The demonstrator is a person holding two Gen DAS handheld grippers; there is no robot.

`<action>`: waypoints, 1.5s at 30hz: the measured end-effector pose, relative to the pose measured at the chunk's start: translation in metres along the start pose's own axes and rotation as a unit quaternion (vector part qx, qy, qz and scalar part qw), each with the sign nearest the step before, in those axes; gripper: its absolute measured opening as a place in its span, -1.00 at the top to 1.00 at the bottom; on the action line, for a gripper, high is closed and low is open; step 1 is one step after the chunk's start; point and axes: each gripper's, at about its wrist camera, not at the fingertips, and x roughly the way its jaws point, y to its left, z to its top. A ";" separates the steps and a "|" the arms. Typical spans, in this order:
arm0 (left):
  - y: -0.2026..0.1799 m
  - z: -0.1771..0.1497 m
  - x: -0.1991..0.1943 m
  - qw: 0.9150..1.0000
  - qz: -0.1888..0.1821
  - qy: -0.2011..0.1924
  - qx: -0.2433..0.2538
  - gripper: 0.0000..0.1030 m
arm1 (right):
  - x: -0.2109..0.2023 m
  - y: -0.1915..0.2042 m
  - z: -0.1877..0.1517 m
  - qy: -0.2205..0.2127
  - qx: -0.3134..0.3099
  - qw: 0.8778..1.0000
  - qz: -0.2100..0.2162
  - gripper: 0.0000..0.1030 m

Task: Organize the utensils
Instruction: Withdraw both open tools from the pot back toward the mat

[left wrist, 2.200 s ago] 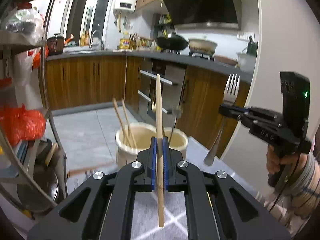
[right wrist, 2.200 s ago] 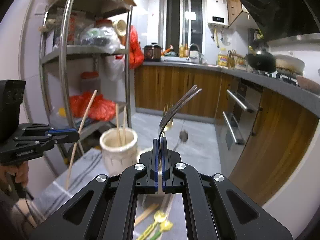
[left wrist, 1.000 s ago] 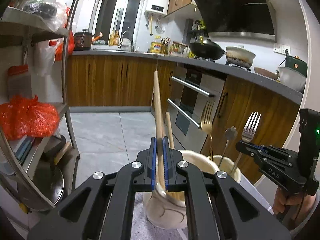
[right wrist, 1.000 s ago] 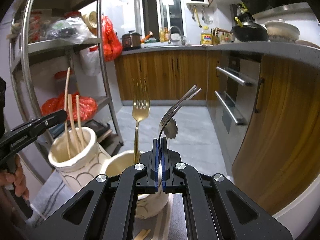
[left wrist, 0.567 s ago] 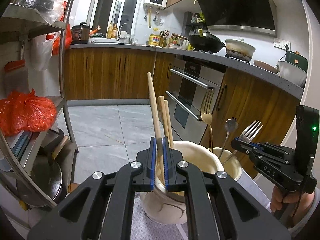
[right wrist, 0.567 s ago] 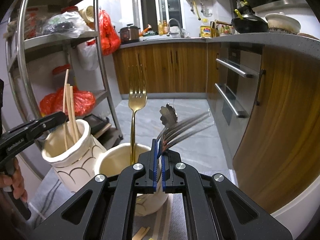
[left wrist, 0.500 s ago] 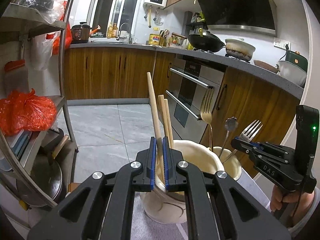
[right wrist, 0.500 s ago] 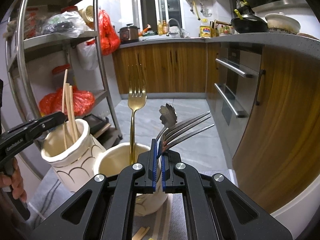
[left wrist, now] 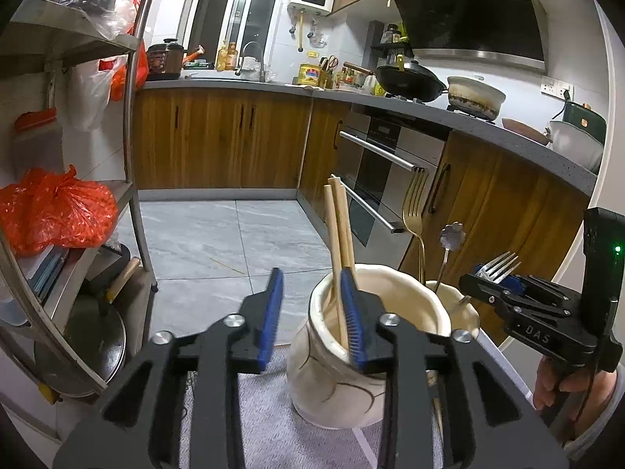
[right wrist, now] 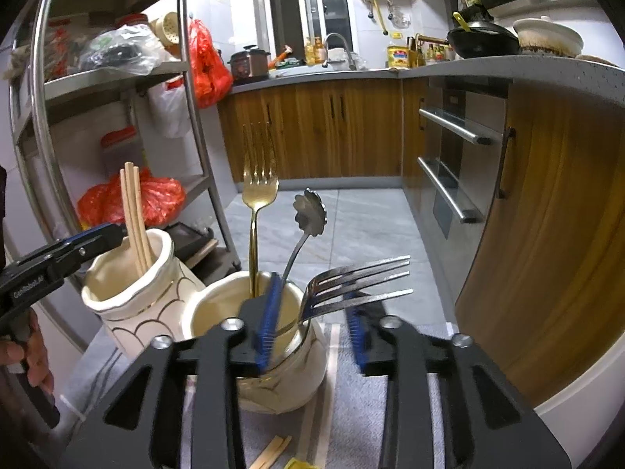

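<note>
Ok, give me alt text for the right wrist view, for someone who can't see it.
The right gripper, its jaws opening, releases a silver fork into a cream ceramic jar that already holds a gold fork and a flower-ended spoon. Left of it, a second jar holds wooden chopsticks, on a grey cloth in a kitchen.

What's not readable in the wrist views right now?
- Silver fork handle, right wrist view: hidden by the jar wall and the right gripper, whose jaws are opening.
- Chopsticks lower ends, left wrist view: inside the chopstick jar, behind the opening left gripper.
- Wooden sticks on the cloth, right wrist view: cut off by gripper arms.
</note>
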 end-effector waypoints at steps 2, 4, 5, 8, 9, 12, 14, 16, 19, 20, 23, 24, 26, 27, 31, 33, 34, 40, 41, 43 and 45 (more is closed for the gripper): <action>0.001 0.000 -0.003 1.000 -0.001 -0.001 -0.003 0.24 | -0.002 -0.001 -0.001 -0.001 0.001 1.000 0.002 0.10; 0.002 -0.001 -0.005 1.000 -0.002 -0.002 -0.005 0.04 | -0.004 -0.001 -0.002 -0.001 0.003 1.000 0.002 -0.09; 0.002 -0.001 -0.007 1.000 -0.001 -0.003 -0.006 -0.03 | -0.005 -0.002 -0.001 -0.001 0.004 1.000 0.001 -0.24; 0.002 -0.002 -0.012 1.000 0.002 -0.006 -0.004 -0.32 | -0.008 -0.005 -0.002 -0.001 0.012 1.000 0.000 -0.69; 0.001 -0.003 -0.014 1.000 0.005 -0.007 -0.003 -0.50 | -0.010 -0.006 -0.003 0.000 0.017 1.000 -0.001 -0.83; 0.001 -0.004 -0.023 1.000 0.022 -0.020 -0.004 -0.90 | -0.016 -0.010 -0.007 0.003 0.022 1.000 -0.009 -0.89; 0.002 -0.004 -0.028 0.999 0.029 -0.026 -0.004 -0.89 | -0.021 -0.013 -0.010 0.004 0.023 1.000 -0.016 -0.90; 0.003 -0.005 -0.031 0.999 0.039 -0.026 -0.005 -0.89 | -0.026 -0.016 -0.014 0.006 0.024 0.999 -0.024 -0.90; 0.005 -0.006 -0.036 0.999 0.043 -0.025 -0.009 -0.89 | -0.037 -0.019 -0.021 0.008 0.026 0.999 -0.031 -0.90; 0.006 -0.007 -0.038 0.999 0.044 -0.024 -0.010 -0.89 | -0.040 -0.019 -0.023 0.007 0.026 0.999 -0.032 -0.90; 0.006 -0.011 -0.045 0.999 0.045 -0.020 -0.008 -0.89 | -0.052 -0.021 -0.029 0.003 0.024 0.999 -0.036 -0.90; 0.005 -0.013 -0.048 0.999 0.044 -0.018 -0.006 -0.89 | -0.056 -0.022 -0.031 0.002 0.023 0.999 -0.038 -0.90; 0.001 -0.016 -0.053 0.999 0.044 -0.014 0.005 -0.89 | -0.062 -0.023 -0.034 0.000 0.024 0.999 -0.040 -0.90; -0.001 -0.019 -0.057 0.999 0.044 -0.014 0.010 -0.89 | -0.066 -0.023 -0.037 0.001 0.025 0.999 -0.039 -0.90; -0.010 -0.029 -0.067 0.999 0.035 -0.007 0.027 -0.89 | -0.074 -0.026 -0.044 0.005 0.021 0.999 -0.039 -0.90; -0.014 -0.034 -0.068 0.999 0.030 0.000 0.032 -0.89 | -0.077 -0.027 -0.047 0.010 0.020 0.999 -0.040 -0.90; -0.016 -0.038 -0.069 0.999 0.027 0.005 0.034 -0.89 | -0.079 -0.027 -0.048 0.012 0.019 0.999 -0.041 -0.90; -0.027 -0.057 -0.069 0.998 0.016 0.033 0.045 -0.89 | -0.087 -0.031 -0.062 0.026 0.016 0.998 -0.046 -0.90; -0.027 -0.059 -0.068 0.998 0.015 0.037 0.047 -0.89 | -0.089 -0.031 -0.064 0.028 0.014 0.998 -0.046 -0.90; -0.029 -0.064 -0.067 0.998 0.015 0.044 0.050 -0.89 | -0.090 -0.032 -0.069 0.033 0.010 0.998 -0.050 -0.90; -0.031 -0.069 -0.066 0.997 0.014 0.052 0.051 -0.89 | -0.090 -0.034 -0.072 0.039 0.009 0.998 -0.052 -0.90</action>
